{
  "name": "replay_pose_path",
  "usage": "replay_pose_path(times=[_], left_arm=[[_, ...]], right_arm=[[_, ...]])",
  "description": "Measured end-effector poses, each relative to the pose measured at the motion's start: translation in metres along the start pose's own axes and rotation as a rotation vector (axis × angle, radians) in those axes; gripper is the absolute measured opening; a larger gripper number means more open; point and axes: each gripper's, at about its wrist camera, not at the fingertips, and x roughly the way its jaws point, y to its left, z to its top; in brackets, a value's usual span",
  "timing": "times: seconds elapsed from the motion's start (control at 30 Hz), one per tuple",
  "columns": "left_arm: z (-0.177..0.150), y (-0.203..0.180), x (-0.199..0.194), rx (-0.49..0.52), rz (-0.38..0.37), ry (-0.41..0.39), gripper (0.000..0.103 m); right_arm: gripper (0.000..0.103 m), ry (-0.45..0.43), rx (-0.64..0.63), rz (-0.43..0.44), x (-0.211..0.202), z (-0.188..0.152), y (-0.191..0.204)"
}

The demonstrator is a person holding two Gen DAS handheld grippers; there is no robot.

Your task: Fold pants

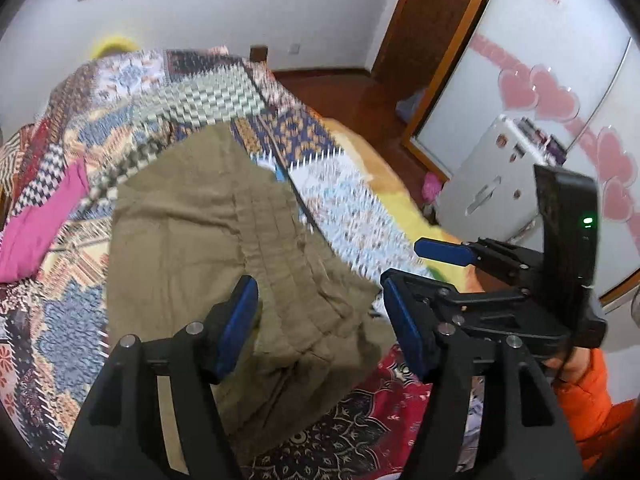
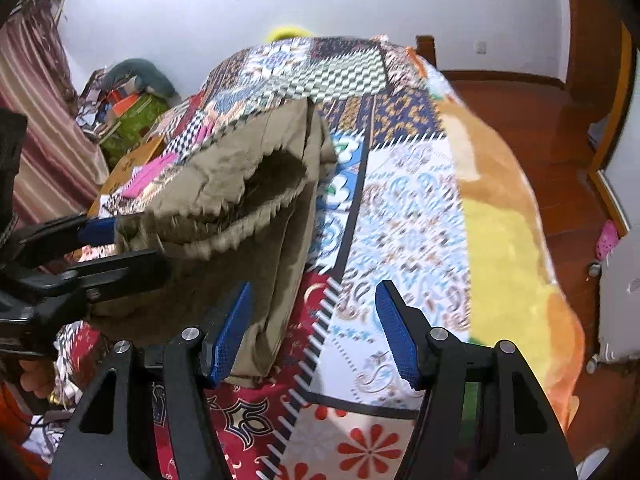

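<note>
White walls [image 1: 224, 12], wooden floor [image 2: 532, 120], patchwork-quilted bed [image 2: 404, 208].

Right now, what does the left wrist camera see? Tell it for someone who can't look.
Olive-green pants lie flat on a bed covered with a patchwork quilt. The left tongs hover open above the near end of the pants, gripping nothing. The right tongs hang open at the right, held by a hand in an orange sleeve.
</note>
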Motion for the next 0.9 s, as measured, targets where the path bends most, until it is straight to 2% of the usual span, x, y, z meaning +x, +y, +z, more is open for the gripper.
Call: replay_pose_path(times=[0.07,0.17,0.23,0.4,0.57,0.7,0.9], left_arm=[[0.002,0.003,-0.015,0.001,0.008,-0.05,0.069],[0.002,0.013,-0.032,0.02,0.084,-0.113,0.076],[0.001,0.024,-0.032,0.035,0.157,-0.103,0.076],[-0.013,0.048,-0.015,0.019,0.215,-0.03,0.076],[-0.036,0.061,0.012,-0.021,0.188,0.065,0.076],[-0.046,0.063,0.008,-0.002,0.213,0.049,0.076],[-0.041,0.088,-0.011,-0.063,0.218,0.014,0.076]], right_arm=[[0.06,-0.025,-0.008,-0.003,-0.007,0.006,0.002],[0.06,-0.062,-0.025,0.009,-0.014,0.016,0.008],[0.06,-0.083,-0.044,0.022,-0.017,0.022,0.015],[0.06,-0.099,-0.096,0.059,-0.01,0.034,0.038],[0.06,-0.061,-0.118,0.08,0.009,0.03,0.053],[0.06,0.006,-0.117,0.082,0.023,0.016,0.052],[0.06,0.058,-0.084,0.083,0.037,-0.007,0.038]])
